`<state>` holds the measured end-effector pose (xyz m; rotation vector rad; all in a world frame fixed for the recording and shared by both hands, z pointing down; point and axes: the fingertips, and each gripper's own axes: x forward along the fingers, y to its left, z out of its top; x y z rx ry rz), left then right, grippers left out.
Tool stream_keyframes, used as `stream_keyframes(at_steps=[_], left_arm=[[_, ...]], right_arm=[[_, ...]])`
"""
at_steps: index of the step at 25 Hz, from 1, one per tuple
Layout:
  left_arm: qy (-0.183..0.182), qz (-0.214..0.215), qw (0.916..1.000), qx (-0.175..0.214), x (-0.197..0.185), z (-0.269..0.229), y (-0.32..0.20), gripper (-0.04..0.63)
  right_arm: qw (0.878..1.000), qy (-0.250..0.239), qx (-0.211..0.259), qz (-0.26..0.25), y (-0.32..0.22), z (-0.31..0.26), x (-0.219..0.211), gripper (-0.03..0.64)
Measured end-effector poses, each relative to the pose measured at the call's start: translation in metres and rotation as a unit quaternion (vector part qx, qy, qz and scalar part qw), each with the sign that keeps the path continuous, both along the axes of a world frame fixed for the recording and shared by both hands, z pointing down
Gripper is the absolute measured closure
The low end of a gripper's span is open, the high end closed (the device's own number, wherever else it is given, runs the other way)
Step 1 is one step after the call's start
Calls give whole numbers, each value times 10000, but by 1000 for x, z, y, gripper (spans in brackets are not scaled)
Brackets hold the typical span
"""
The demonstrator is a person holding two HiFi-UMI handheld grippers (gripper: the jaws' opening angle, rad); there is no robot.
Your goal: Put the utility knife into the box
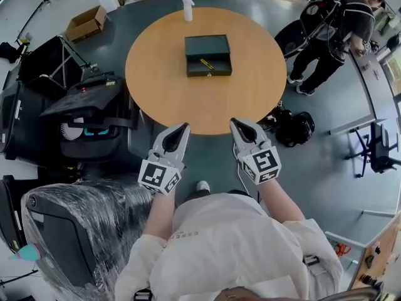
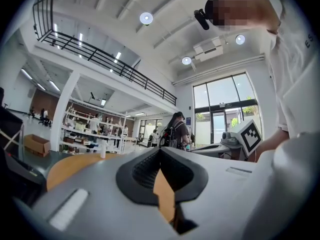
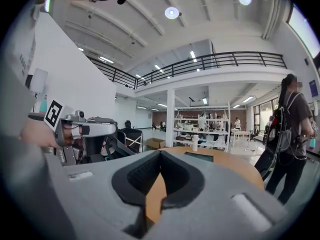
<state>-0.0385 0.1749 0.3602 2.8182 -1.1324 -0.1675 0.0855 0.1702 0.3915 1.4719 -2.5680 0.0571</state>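
Observation:
On the round wooden table [image 1: 163,99] stands a dark open box [image 1: 208,46]. A yellow utility knife [image 1: 206,64] lies inside it, towards its near side. My left gripper [image 1: 183,128] and right gripper [image 1: 235,124] hover side by side over the table's near edge, well short of the box. Both are shut with nothing between the jaws. In the left gripper view the left gripper [image 2: 160,150] points across the table [image 2: 70,168]. In the right gripper view the right gripper [image 3: 160,154] faces the box [image 3: 199,156], seen low and flat on the tabletop.
A white bottle [image 1: 187,8] stands at the table's far edge. To the left are black cases [image 1: 88,115] and plastic-wrapped equipment [image 1: 75,231]. A cardboard box [image 1: 86,22] lies at the far left, a backpack [image 1: 294,128] right of the table. A person [image 1: 341,30] stands at the far right.

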Motion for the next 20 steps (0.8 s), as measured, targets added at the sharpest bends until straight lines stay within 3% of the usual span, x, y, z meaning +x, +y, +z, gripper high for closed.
stream_keyframes(at_steps=[20], left_arm=[[-78, 0, 9999, 69, 30, -9, 9, 578]], right_arm=[[9996, -163, -83, -196, 11, -6, 13, 624]])
